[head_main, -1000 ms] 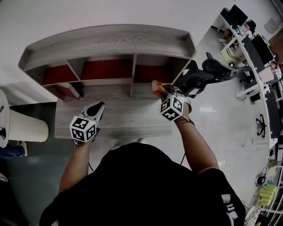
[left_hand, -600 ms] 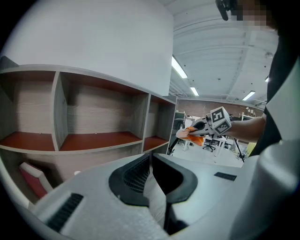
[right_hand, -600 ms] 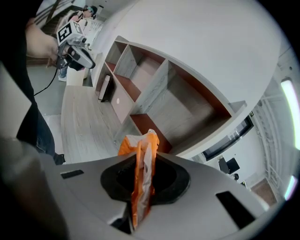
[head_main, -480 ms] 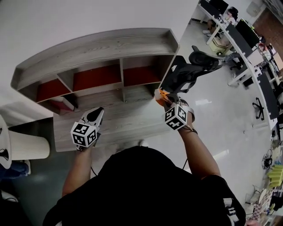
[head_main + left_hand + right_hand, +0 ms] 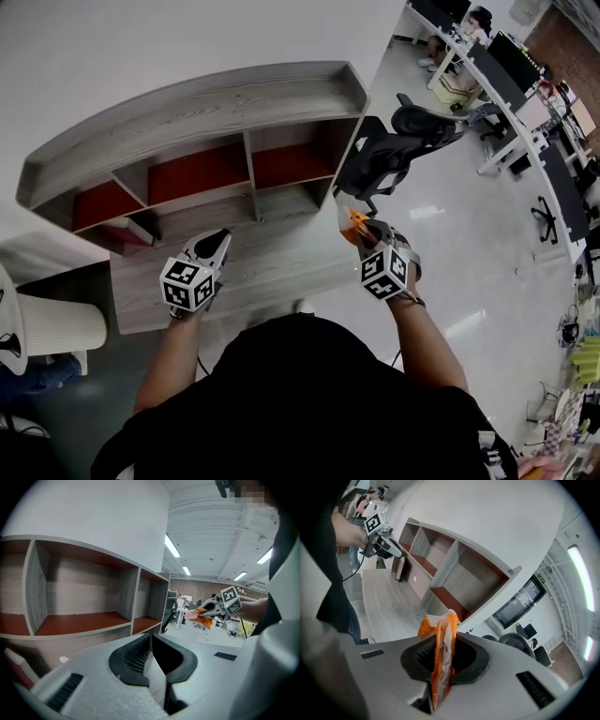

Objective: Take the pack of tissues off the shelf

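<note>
The pack of tissues [image 5: 348, 231] is orange and white, and my right gripper [image 5: 359, 225] is shut on it in the air, off the right end of the grey wooden shelf unit [image 5: 197, 103]. In the right gripper view the pack [image 5: 440, 625] stands on edge, pinched between the jaws of the right gripper [image 5: 443, 645]. My left gripper [image 5: 217, 236] hovers over the unit's lower board, shut and empty. Its jaws [image 5: 151, 641] point at the red-floored compartments [image 5: 79, 620]. The left gripper view also shows the held pack [image 5: 198, 616].
A black office chair [image 5: 394, 150] stands just right of the shelf unit. A white ribbed bin [image 5: 52, 328] is at the left. A dark red box [image 5: 141, 230] leans in the lower left compartment. Desks with seated people [image 5: 506, 84] line the far right.
My right gripper has drawn back from the shelf with the pack, toward the person and past the board's right end. The left gripper has kept its place.
</note>
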Tool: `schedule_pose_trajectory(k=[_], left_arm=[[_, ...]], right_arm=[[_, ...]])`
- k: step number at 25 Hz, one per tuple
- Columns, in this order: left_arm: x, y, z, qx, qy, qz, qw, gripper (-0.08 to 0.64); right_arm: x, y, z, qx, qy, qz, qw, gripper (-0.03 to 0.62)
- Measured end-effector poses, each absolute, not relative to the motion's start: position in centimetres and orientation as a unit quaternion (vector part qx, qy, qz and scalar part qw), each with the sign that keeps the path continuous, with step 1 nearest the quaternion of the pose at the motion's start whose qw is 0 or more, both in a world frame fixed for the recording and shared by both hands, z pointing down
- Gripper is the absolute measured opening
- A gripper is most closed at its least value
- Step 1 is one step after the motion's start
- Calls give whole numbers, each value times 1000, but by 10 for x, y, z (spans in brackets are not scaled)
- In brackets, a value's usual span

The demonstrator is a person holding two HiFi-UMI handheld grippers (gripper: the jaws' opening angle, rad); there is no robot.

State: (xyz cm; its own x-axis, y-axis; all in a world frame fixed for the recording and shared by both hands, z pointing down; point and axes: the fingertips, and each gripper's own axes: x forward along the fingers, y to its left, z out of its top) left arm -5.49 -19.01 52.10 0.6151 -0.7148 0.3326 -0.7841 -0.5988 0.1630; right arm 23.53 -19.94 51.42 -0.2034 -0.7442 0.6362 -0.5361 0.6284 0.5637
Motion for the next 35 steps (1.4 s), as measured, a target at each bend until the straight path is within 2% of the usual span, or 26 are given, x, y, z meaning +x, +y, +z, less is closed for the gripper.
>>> schedule_pose_trajectory(k=[19, 35], left_arm=[[-52, -190, 528, 883, -424, 117, 162, 32], [-121, -159, 532, 839, -501, 102, 186, 32]], right_arm=[[230, -200, 510, 412, -778, -107, 463, 29], [154, -221, 536, 323, -817, -127, 461, 28]])
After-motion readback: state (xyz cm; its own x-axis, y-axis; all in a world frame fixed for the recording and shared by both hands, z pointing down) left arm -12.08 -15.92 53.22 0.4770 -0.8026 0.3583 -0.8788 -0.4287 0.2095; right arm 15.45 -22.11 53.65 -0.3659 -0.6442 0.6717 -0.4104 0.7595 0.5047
